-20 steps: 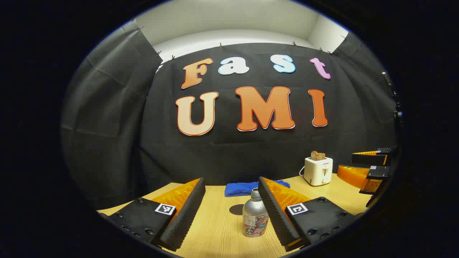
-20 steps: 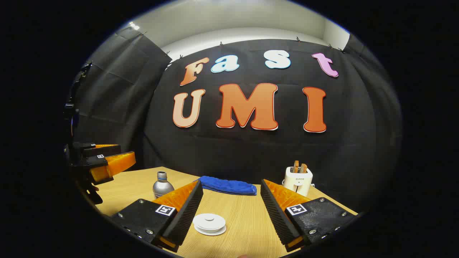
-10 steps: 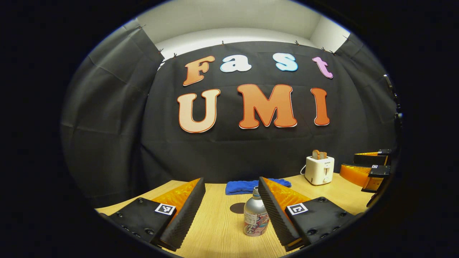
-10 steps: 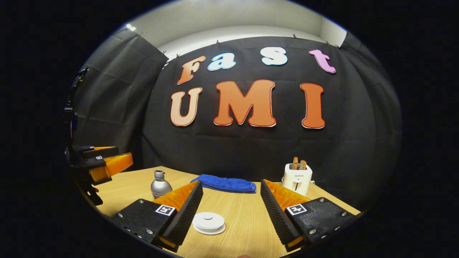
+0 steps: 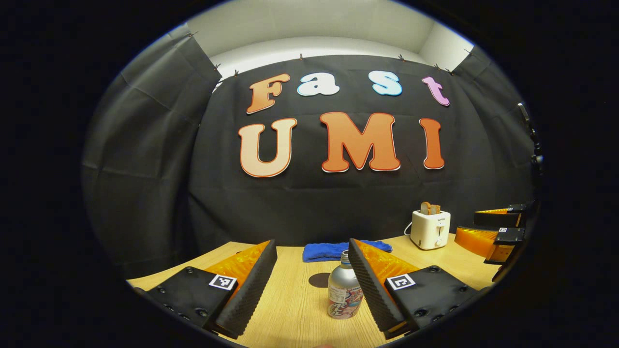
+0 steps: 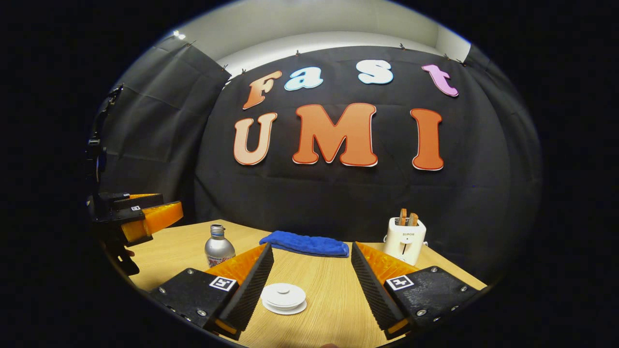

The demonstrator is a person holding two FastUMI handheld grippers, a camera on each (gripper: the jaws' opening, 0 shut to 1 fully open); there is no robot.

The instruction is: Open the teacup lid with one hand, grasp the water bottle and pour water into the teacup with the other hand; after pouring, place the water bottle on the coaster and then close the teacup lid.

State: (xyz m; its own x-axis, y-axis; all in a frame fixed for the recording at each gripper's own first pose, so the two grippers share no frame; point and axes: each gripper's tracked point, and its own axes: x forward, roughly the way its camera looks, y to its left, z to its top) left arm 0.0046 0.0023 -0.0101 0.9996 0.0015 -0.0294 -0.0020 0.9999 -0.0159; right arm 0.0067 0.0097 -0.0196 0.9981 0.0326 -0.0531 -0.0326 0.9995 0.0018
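A silver water bottle (image 5: 344, 290) with a colourful label stands uncapped on the wooden table (image 5: 290, 309), just inside my right-hand finger in the left gripper view. My left gripper (image 5: 312, 253) is open and short of it, touching nothing. A round dark coaster (image 5: 319, 280) lies just behind the bottle. In the right gripper view a white lidded teacup (image 6: 284, 297) sits low between the fingers of my open right gripper (image 6: 312, 256). The bottle (image 6: 219, 247) stands to the left there, with the left gripper (image 6: 145, 217) beyond it. The right gripper (image 5: 493, 227) appears at the right edge of the left gripper view.
A folded blue cloth (image 5: 333, 251) lies at the back of the table. A white toaster (image 5: 430, 228) with toast in it stands at the back right. The same cloth (image 6: 305, 244) and toaster (image 6: 405, 238) appear in the right gripper view.
Both views have shifted only slightly. The left gripper stays open by the bottle and the right gripper stays open over the teacup.
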